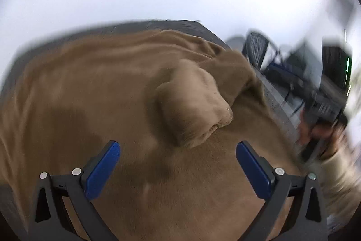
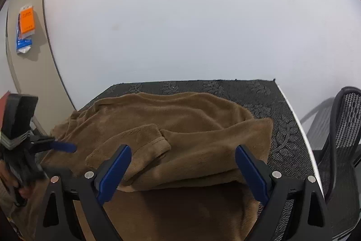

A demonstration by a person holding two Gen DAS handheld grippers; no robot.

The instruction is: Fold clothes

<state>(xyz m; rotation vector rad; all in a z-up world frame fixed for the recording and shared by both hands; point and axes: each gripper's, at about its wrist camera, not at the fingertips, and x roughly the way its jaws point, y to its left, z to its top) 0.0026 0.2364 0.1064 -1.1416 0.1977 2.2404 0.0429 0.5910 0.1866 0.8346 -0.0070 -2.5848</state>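
Both claws stand spread and hold nothing: the right gripper (image 2: 183, 169) hangs over the near edge of the brown fleece top (image 2: 191, 119), and the left gripper (image 1: 178, 167) over its left part. The top lies on the dark patterned mat (image 2: 266, 92), straight ahead of both. Its sleeve (image 2: 135, 146) is folded across the body, cuff pointing right; the long axis runs left to right, the far hem toward the wall.

One brown fleece garment (image 2: 180, 128) is lying on one dark patterned mat (image 2: 266, 101), with two grippers, one mesh chair (image 2: 345, 128) and one orange-labelled packet (image 2: 27, 22) showing.
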